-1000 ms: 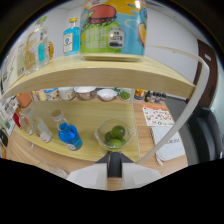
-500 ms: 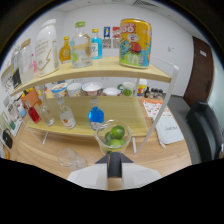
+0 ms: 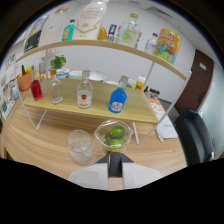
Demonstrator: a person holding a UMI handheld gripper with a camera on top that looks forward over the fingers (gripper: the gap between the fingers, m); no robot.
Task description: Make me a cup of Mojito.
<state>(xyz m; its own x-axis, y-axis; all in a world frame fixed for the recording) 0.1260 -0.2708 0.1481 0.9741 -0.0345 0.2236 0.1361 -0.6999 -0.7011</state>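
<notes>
Labels on the shelf bottles (image 3: 117, 100) are too blurred to read.

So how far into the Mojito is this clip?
Early. The empty glass shows nothing poured. In hand: the hand-held gripper sits at the bowl of limes, just ahead of its fingers; grip unclear. Left: limes into the glass, and the bottles, like the blue one, stand on the shelf.

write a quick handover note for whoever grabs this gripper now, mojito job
Gripper: the fingers' tips meet just below the bowl of limes, nothing held.
Empty clear glass stands beside the bowl on the wooden table.
On the shelf beyond: blue bottle, clear bottle with red label, red bottle.
Done: nothing visibly in the glass.
Left: likely limes, then liquids into the glass.
</notes>
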